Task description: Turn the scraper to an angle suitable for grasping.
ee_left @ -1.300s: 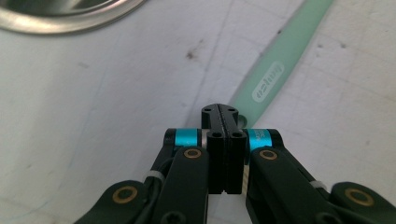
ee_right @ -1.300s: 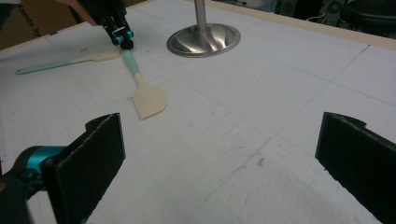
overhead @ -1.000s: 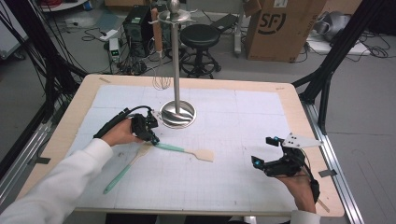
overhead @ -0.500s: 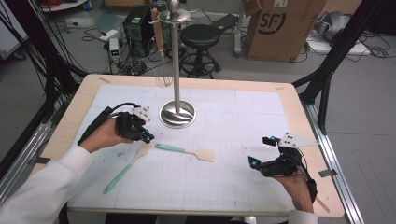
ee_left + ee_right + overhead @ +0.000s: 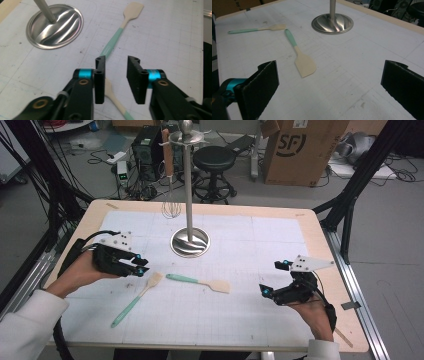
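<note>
**Slim spatula** (image 5: 134,302): lies flat on the table (image 5: 250,325), left of centre. Its long axis is diagonal, with the pale head up by the left gripper (image 5: 140,270) and the teal handle running back toward the near-left edge. In the left gripper view the head (image 5: 110,90) sits on the mat just under the left-hand jaw, not between the pads.

**Wide spatula** (image 5: 197,282): flat and near mid-table, its handle end just beside the slim spatula's head but apart from it. The long axis runs almost across the table, teal handle to the left and blade to the right. Seen from the left gripper (image 5: 116,60), it lies straight ahead of the jaws, handle end nearest (image 5: 117,35).

**Left gripper**: the nearer tongs to both spatulas. Its jaws have just been opening and now stand part open with nothing between them. It is held low and roughly level, pointing right toward the spatulas.

**Right gripper** (image 5: 274,277): jaws spread wide and empty (image 5: 332,67). It is held above the mat, well apart from the wide spatula's blade (image 5: 305,66), pointing left at it.

**Stand** (image 5: 189,195): upright behind the spatulas, with a whisk (image 5: 171,207) hanging from its top.

**Judgement**: the left gripper is better placed to pick up either spatula, and would close across a handle.
</note>
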### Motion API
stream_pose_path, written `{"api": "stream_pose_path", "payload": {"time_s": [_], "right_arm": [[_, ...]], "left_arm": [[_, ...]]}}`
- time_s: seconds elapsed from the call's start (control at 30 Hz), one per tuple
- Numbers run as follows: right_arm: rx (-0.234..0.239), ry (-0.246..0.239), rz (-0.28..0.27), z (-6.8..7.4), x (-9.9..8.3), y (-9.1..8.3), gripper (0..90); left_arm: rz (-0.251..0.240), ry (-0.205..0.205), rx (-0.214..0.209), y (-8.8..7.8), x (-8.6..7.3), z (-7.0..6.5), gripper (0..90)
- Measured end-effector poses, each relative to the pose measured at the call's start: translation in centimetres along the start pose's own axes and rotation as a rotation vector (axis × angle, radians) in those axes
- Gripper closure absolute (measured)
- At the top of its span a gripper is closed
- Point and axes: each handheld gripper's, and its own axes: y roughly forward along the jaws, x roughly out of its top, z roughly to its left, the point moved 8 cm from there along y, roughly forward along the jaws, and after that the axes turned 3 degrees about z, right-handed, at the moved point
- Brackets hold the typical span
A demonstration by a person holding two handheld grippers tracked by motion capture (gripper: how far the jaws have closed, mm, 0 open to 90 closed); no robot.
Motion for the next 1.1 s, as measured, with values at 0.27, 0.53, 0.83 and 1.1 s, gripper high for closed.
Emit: {"api": "stream_pose_path", "payload": {"time_s": [0.27,0.53,0.83,1.1], "right_arm": [[0.037,-0.042,0.046,0.5,1.5,1.2,0.0],[0.077,-0.079,0.068,1.1,3.0,2.2,0.0],[0.124,-0.131,0.114,2.0,5.1,3.9,0.0],[0.152,-0.179,0.163,2.9,6.3,6.5,0.1]], "left_arm": [[-0.040,0.027,0.006,-1.4,-1.1,-1.4,28.2],[-0.092,0.035,0.019,-1.8,-1.4,-2.3,1.6],[-0.189,0.030,0.034,-2.4,-2.3,-3.3,1.6],[-0.249,0.018,0.009,-2.1,-3.8,-4.1,1.7]]}}
